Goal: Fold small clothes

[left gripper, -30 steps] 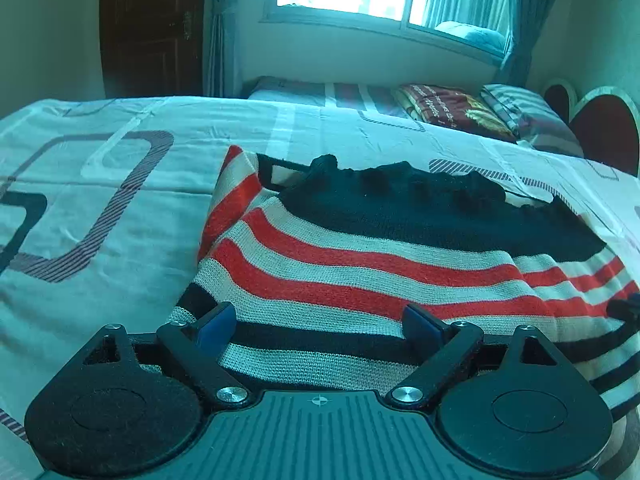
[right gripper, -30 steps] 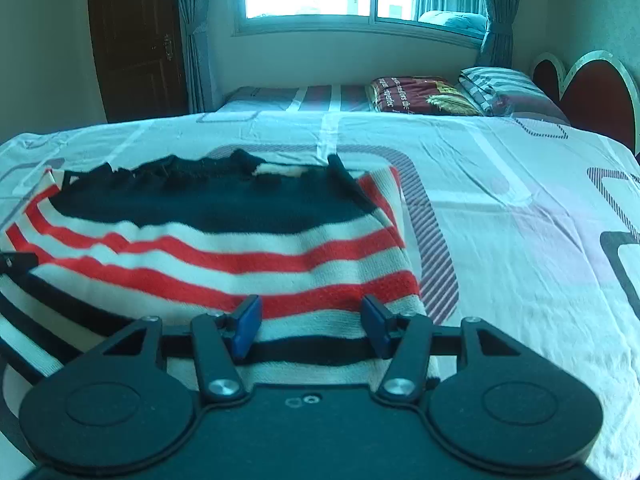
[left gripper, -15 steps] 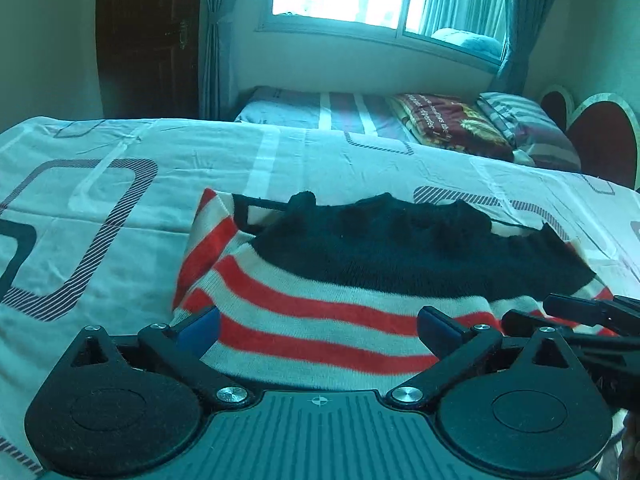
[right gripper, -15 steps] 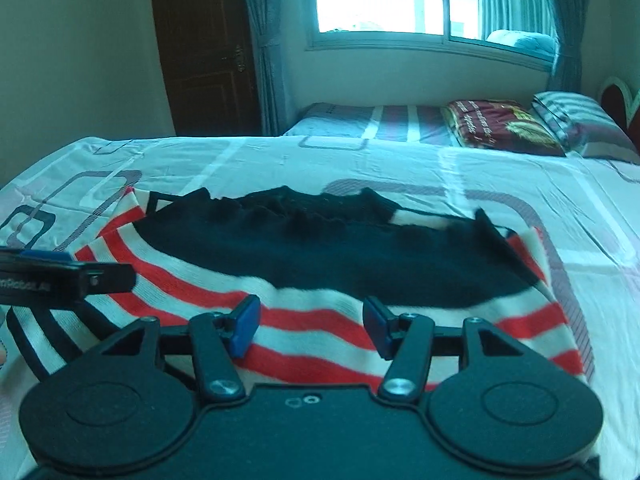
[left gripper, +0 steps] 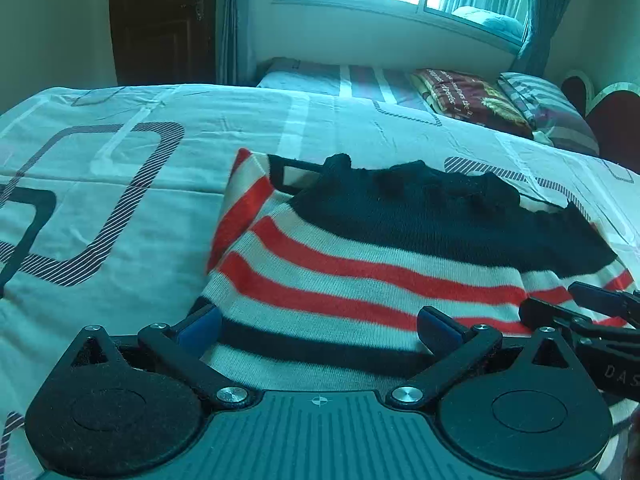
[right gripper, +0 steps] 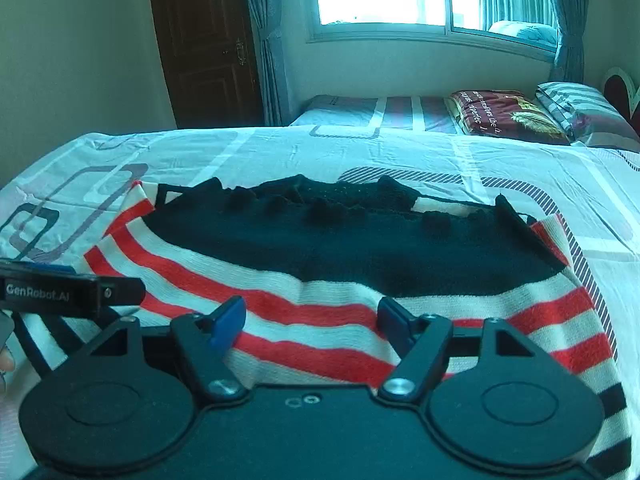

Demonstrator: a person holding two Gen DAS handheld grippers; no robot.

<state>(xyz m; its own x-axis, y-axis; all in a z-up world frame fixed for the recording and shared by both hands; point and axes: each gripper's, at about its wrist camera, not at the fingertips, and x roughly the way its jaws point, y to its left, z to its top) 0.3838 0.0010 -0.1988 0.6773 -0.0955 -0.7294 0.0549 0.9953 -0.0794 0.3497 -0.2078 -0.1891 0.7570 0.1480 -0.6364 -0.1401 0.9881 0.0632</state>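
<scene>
The striped sweater (left gripper: 360, 280) lay folded on the bed (left gripper: 120, 200), black band on top, its near edge under both my claws. My left claw (left gripper: 318, 326) stood released at full width, blue pads (left gripper: 200, 326) clear of the knit. My right claw (right gripper: 312, 318) had just been opening, pads apart over the red stripes with nothing gripped, the left claw's finger showing at its left.

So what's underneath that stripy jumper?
The striped jumper lies on a patterned bedsheet, which shows all round it. A striped layer of the jumper itself peeks out beyond the black part. Anything else beneath is covered, so I cannot tell.
</scene>
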